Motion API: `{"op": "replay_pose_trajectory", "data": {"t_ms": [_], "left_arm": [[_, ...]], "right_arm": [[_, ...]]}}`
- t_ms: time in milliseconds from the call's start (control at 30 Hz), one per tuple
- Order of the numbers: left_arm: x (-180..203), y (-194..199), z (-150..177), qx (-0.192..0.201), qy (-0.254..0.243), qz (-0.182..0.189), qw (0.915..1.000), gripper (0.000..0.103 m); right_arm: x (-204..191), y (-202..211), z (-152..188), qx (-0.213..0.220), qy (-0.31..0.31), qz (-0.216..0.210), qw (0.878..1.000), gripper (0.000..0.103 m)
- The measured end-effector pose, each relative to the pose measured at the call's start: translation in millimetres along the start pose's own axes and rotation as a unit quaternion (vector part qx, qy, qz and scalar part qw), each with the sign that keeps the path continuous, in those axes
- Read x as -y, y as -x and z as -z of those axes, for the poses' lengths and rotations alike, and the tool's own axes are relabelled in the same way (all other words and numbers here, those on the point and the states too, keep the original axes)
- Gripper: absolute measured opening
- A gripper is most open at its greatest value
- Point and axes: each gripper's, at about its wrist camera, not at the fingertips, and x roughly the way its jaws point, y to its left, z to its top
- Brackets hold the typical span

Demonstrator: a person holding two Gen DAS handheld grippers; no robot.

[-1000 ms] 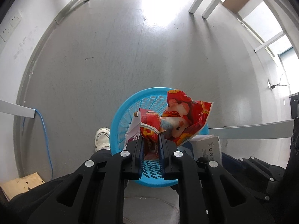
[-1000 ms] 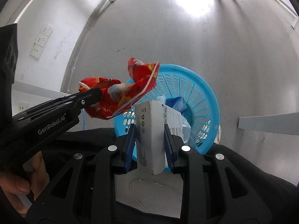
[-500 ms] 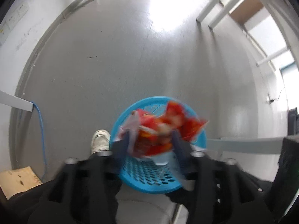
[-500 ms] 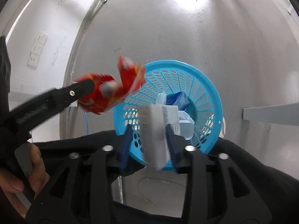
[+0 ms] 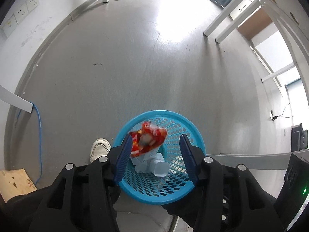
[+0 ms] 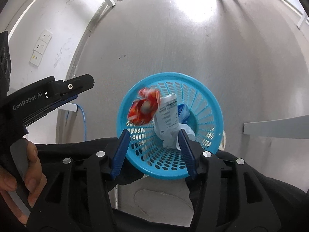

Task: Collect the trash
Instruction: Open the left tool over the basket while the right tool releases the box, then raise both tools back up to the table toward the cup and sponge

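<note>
Blue plastic basket (image 6: pixel 210 104) is seen directly below both claws; the red wrapper (image 5: pixel 148 137) and white carton (image 6: pixel 167 114) are dropped into it, the left claw (image 5: pixel 154 158) and right claw (image 6: pixel 153 151) just opened, empty.

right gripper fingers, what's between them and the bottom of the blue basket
In the right wrist view, the white carton and red snack wrapper fall free between the open right gripper and the blue basket floor, above crumpled white trash.
</note>
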Motion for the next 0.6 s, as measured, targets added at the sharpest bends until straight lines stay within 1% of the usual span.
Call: {"op": "replay_pose_trajectory", "data": {"t_ms": [167,233,333,433,533,600], "left_arm": [[-0.6,22.2,7.4,0.025,-0.007,-0.013,0.9996,0.05],[-2.1,31.2,12.1,0.03,-0.007,-0.01,0.9995,0.05],[-3.3,45.8,18.1,0.041,-0.009,-0.008,0.9991,0.05],[-1.0,60.2,25.8,0.056,-0.022,-0.011,0.9981,0.05],[7.8,74.3,36.1,0.076,-0.049,-0.023,0.9957,0.05],[12.6,84.9,44.1,0.087,-0.063,-0.027,0.9939,0.054]], "right_arm": [[-2.0,21.9,10.3,0.026,0.002,0.004,1.0,0.05],[-2.9,33.6,15.6,0.039,0.006,0.007,0.999,0.05],[-6.8,53.0,23.9,0.063,0.018,0.013,0.998,0.056],[-10.1,68.6,32.7,0.08,0.034,0.021,0.996,0.056],[-12.6,84.7,44.0,0.092,0.046,0.018,0.995,0.056],[-11.6,96.5,51.5,0.102,0.048,0.02,0.993,0.056]]}}
